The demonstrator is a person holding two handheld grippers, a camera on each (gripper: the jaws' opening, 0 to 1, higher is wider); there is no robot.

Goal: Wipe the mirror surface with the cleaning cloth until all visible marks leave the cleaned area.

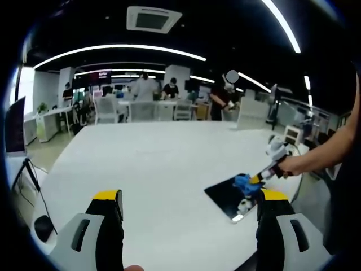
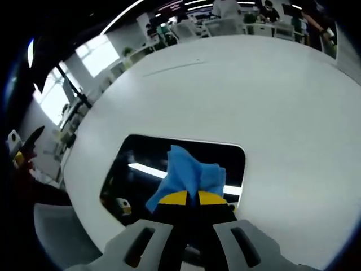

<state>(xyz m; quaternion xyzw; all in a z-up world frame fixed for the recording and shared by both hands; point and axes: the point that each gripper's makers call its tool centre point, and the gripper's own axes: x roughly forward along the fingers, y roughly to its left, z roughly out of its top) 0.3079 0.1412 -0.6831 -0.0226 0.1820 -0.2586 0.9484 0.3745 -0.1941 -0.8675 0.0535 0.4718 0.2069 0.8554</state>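
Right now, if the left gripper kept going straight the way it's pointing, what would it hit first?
Probably nothing soon: the left gripper, jaws open, points across bare white table. The mirror and blue cloth lie off to its right, outside that line. Depth is uncertain.

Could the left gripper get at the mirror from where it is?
Probably yes. The left gripper is open over bare white table, the mirror ahead, though the right gripper presses the blue cloth there.
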